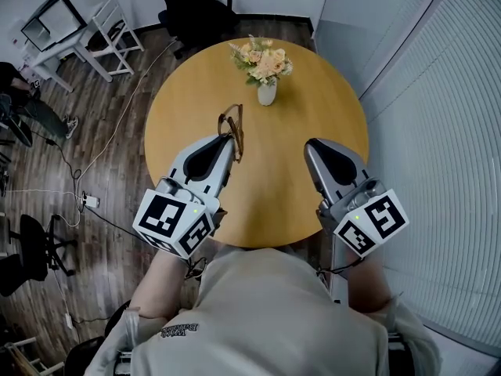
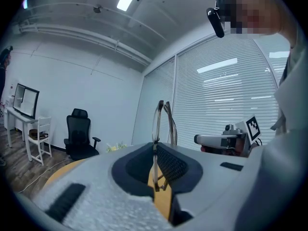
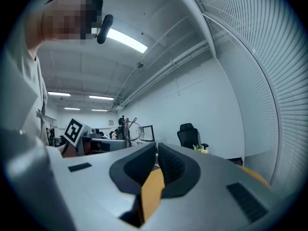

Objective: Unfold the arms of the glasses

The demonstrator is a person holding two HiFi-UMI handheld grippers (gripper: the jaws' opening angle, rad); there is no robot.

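A pair of brown-framed glasses (image 1: 232, 130) is pinched at the tip of my left gripper (image 1: 229, 139), above the round wooden table (image 1: 313, 92), left of its middle. In the left gripper view the glasses (image 2: 161, 121) rise upright out of the shut jaws of the left gripper (image 2: 155, 154), arms lying close against the frame. My right gripper (image 1: 311, 144) hovers to the right, apart from the glasses, and its jaws stand together on nothing. In the right gripper view the right gripper (image 3: 157, 157) points across the table, with the glasses (image 3: 126, 129) off to its left.
A white vase of flowers (image 1: 266, 70) stands on the far part of the table. Beyond it is a black office chair (image 1: 192, 6). A white desk with a chair (image 1: 82, 31) and floor cables lie at the left. A wall of blinds (image 1: 438, 131) runs along the right.
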